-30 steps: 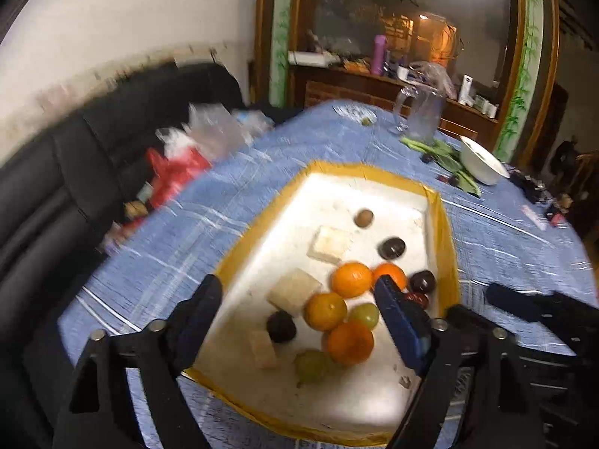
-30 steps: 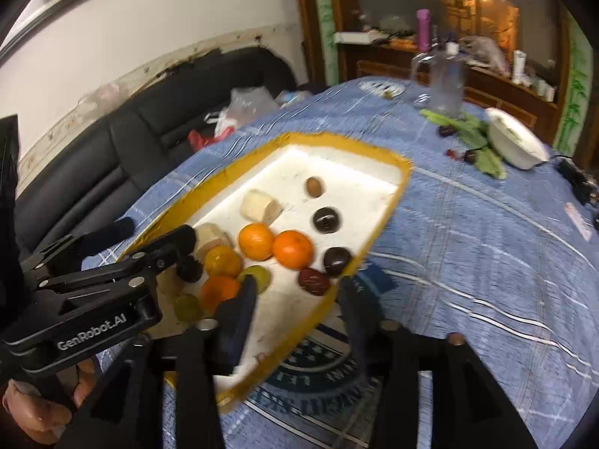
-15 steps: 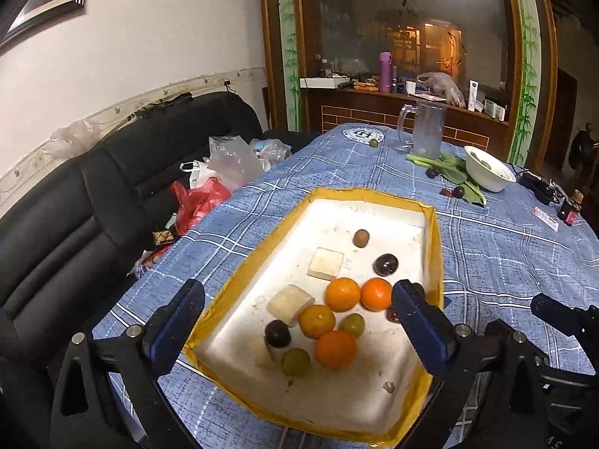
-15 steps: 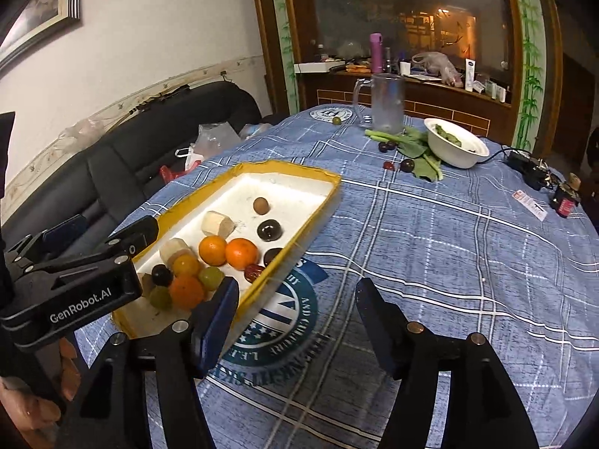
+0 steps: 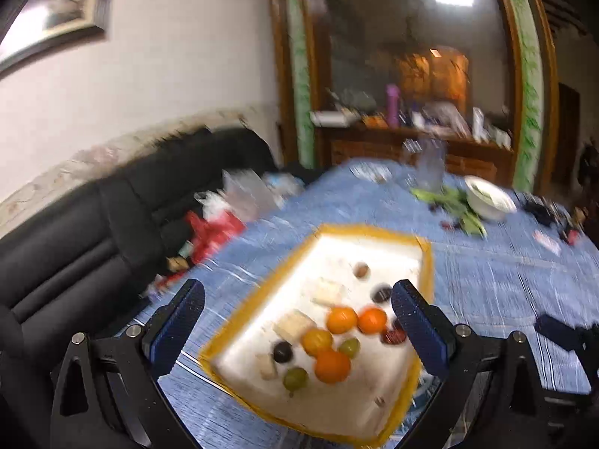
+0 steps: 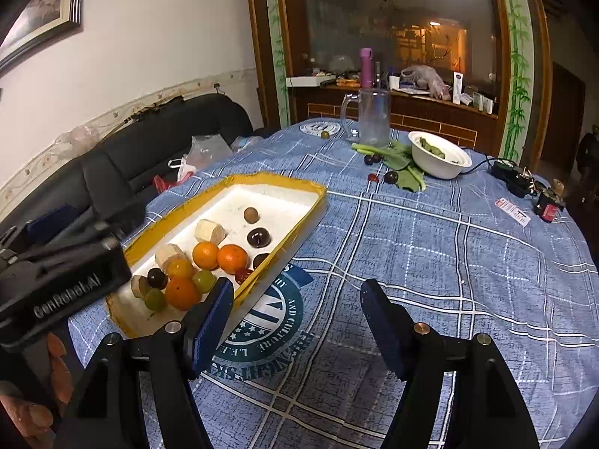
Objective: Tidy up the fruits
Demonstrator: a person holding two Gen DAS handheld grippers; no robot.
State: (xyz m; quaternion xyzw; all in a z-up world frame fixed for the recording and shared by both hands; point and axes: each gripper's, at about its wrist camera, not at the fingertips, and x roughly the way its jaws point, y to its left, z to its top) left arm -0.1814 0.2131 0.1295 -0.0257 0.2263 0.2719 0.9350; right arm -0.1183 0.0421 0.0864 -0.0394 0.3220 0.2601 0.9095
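Most of the fruit already sits in the yellow-rimmed foam tray [image 6: 299, 209], which lies on the blue checked surface [image 6: 430, 262]. In the tray's near half, four oranges [image 6: 232, 258] lie bunched with two green grapes [image 6: 204, 280], a dark plum [image 6: 157, 278] and a few pale cut pieces. Further up the tray a second dark plum [image 6: 258, 237] and a small brown fruit [image 6: 251, 214] lie apart from the cluster, and a red date [image 6: 243, 275] rests against the tray's right wall.

Some fruit is not in the tray. Well beyond its far end, beside the white bowl [image 6: 440, 157] and green leaves, lie two or three dark plums [image 6: 391, 177] and a small red fruit [image 6: 373, 177], and a lone green fruit [image 6: 325, 134] sits near the glass mug [image 6: 370, 118]. Judging by this, gathering is largely done, and these strays remain.

The left tool [image 5: 299, 325] hovers above the tray's near half, jaws spread wide and holding nothing, though that view is blurred, so fine detail there is uncertain. The right tool [image 6: 295, 318] hangs just right of the tray over the printed emblem; its jaws have just been opening, and nothing is between them.
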